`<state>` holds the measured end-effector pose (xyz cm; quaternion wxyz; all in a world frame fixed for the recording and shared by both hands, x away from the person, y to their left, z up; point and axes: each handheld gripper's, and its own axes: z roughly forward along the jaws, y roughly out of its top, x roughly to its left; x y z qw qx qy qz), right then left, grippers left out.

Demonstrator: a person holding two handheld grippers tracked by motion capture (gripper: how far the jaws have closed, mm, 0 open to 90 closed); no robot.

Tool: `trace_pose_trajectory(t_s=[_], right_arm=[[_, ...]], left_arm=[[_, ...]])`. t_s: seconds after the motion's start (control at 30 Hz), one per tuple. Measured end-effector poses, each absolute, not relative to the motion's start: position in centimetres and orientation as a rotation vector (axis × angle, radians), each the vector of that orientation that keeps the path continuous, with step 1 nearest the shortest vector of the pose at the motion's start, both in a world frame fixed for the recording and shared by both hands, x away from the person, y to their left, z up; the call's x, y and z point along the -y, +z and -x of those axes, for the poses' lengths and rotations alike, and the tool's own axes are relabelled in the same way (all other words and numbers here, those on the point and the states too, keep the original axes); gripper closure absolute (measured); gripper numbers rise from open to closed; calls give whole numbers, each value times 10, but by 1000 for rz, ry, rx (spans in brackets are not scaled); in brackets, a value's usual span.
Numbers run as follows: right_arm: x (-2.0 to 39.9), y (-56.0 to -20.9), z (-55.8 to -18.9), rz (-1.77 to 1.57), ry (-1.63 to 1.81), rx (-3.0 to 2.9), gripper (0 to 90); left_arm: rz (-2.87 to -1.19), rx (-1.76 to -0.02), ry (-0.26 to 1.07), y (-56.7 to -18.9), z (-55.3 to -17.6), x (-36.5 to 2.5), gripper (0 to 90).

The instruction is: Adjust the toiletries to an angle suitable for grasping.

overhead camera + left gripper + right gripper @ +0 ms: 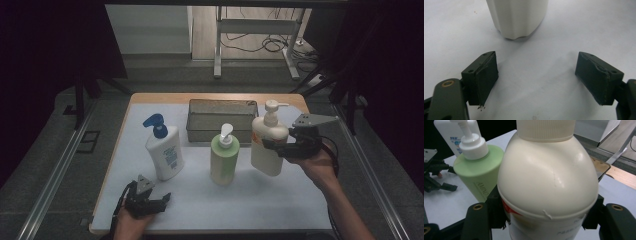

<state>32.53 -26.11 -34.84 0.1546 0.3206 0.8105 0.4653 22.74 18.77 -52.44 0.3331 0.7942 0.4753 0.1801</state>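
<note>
Right gripper (270,144) clamped on the cream pump bottle (268,145); left gripper (162,199) idle with jaws apart.

The cream pump bottle stands tilted toward the surface's right edge, just in front of the wire basket (222,121), its base seemingly just clear of the surface (280,200). The green pump bottle (224,157) stands mid-surface beside it, the blue-capped white bottle (164,149) further left. The left gripper rests near the front-left corner, nothing between its jaws.
</note>
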Motion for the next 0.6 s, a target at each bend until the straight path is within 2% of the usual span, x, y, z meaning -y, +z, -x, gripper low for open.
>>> trace_pose_trajectory(t_s=[0.6], right_arm=[[246,-322,-348,-916,1331,-2287,372]], left_arm=[[-2074,-1241,469,-524,-227,-188,180]])
